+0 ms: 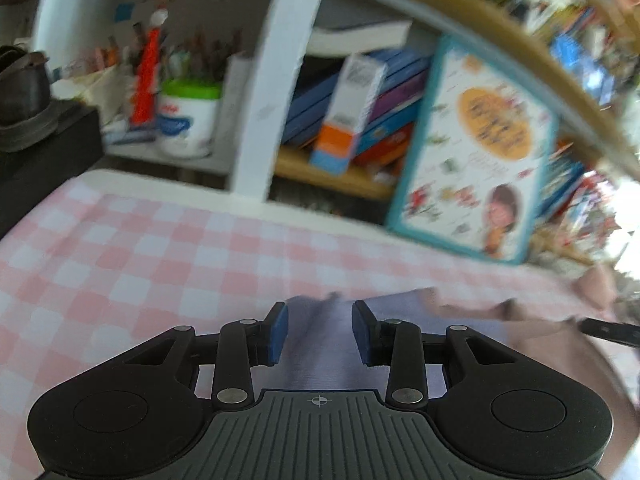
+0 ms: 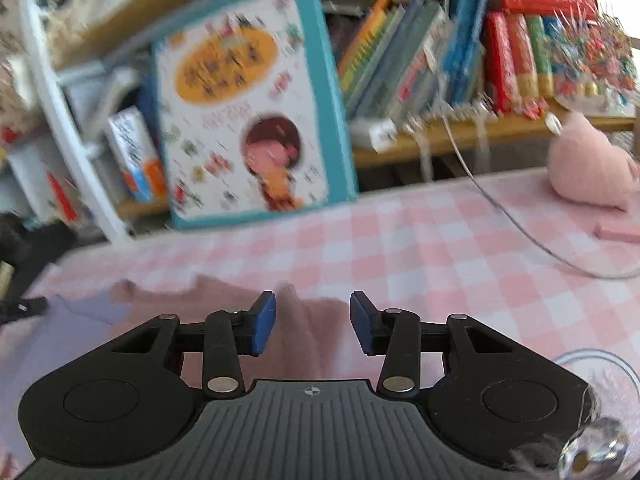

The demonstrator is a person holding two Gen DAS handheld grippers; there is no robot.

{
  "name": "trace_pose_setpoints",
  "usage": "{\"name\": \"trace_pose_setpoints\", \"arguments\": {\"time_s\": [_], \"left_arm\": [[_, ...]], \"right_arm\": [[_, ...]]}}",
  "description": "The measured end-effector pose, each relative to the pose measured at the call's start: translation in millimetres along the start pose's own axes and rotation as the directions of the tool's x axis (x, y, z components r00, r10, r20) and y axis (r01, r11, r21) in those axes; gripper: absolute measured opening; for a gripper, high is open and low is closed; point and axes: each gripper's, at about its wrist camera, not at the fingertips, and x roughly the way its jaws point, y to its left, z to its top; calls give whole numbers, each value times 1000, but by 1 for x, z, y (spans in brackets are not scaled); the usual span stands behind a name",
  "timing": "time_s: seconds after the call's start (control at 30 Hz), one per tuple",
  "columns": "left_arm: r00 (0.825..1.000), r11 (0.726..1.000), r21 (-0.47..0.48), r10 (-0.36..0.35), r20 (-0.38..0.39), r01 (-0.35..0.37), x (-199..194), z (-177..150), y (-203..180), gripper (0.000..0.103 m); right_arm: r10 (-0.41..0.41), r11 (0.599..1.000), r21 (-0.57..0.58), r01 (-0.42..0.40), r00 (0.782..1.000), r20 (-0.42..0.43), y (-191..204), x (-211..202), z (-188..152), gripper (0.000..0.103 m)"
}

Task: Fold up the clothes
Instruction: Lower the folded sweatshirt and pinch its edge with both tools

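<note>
Two hand-held grippers point down over a table covered with a pink-and-white checked cloth (image 2: 400, 248), and both views are blurred. The left gripper (image 1: 320, 330) has its blue pads (image 1: 279, 334) apart, with a lavender garment (image 1: 320, 356) lying in the gap beneath them; the pads do not visibly press on the fabric, so it looks released. The right gripper (image 2: 312, 326) likewise stands with its jaws parted, and a dusty-pink garment (image 2: 308, 332) lies bunched below and between the pads without being pinched. In the right wrist view the lavender cloth sits to the left of the pink one, the two touching, both near the front edge of the table; whether they are one piece or two I cannot tell.

At the far edge of the table a large teal-bordered picture book (image 2: 248, 104) leans upright against a shelf (image 2: 480, 136) packed with books (image 2: 440, 52). A pink plush toy (image 2: 588, 168) sits toward the far right corner, and a thin grey cable (image 2: 520, 232) trails across the cloth near it. In the left wrist view a white tub with a green rim (image 1: 188, 120) stands on a low shelf beyond the far left edge, beside a white post (image 1: 276, 80).
</note>
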Motion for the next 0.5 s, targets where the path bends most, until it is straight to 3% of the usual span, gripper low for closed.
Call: {"name": "trace_pose_setpoints", "arguments": {"time_s": [0.07, 0.13, 0.27, 0.37, 0.5], "left_arm": [[1000, 999, 46, -4, -12, 5, 3, 0, -8, 35], [999, 997, 75, 29, -23, -27, 9, -1, -13, 35], [999, 999, 39, 34, -23, -33, 10, -1, -9, 35], [999, 999, 11, 36, -38, -36, 12, -4, -3, 35], [996, 998, -10, 54, -74, -55, 19, -9, 3, 33]], "right_arm": [[44, 999, 4, -44, 999, 18, 1, -5, 2, 40], [31, 1000, -4, -31, 999, -9, 4, 1, 1, 37], [-26, 999, -30, 24, 998, -59, 7, 10, -4, 25], [-29, 998, -50, 26, 998, -54, 7, 6, -7, 9], [-48, 996, -81, 45, 998, -33, 10, 0, -10, 5]]}}
